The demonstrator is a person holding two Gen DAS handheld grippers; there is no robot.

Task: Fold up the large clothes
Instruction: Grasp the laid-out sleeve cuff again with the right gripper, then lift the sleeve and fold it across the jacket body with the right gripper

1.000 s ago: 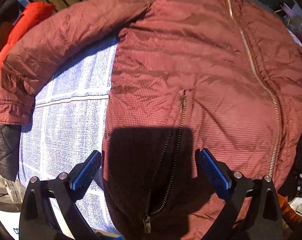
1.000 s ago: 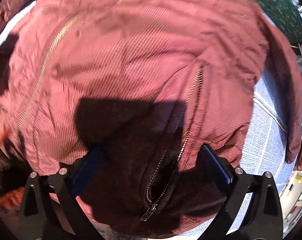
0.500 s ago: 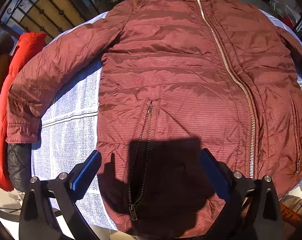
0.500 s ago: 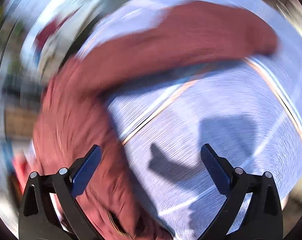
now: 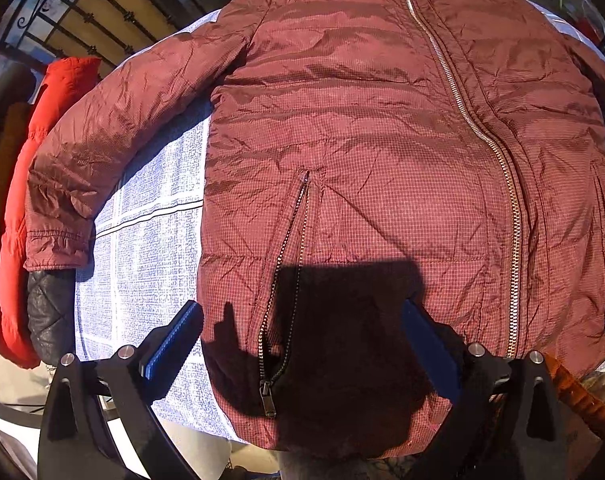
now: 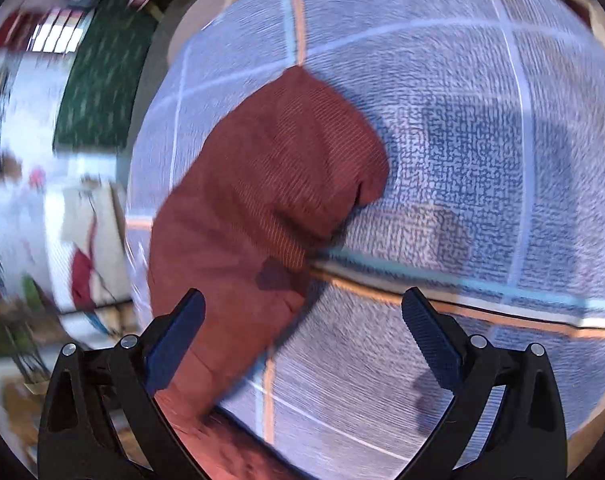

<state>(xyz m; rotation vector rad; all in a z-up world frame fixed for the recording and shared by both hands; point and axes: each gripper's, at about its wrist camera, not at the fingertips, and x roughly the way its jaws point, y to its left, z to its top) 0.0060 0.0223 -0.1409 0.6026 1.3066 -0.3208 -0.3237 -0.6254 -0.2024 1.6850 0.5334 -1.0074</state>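
Both grippers open and empty over a jacket spread flat on a cloth.

The left gripper (image 5: 302,340) has its jaws wide apart with nothing between them, hanging over the jacket (image 5: 382,140) near its hem, above an unzipped pocket (image 5: 286,280). The jacket lies front up, main zip (image 5: 474,128) closed, one sleeve (image 5: 114,132) stretched out over the blue-white cloth (image 5: 150,240). A red garment (image 5: 34,128) and a black quilted one (image 5: 46,320) lie past that sleeve's cuff. The right gripper (image 6: 302,328) is equally wide open and empty, above the other sleeve (image 6: 262,200), which lies on the cloth (image 6: 482,140); this view is blurred.
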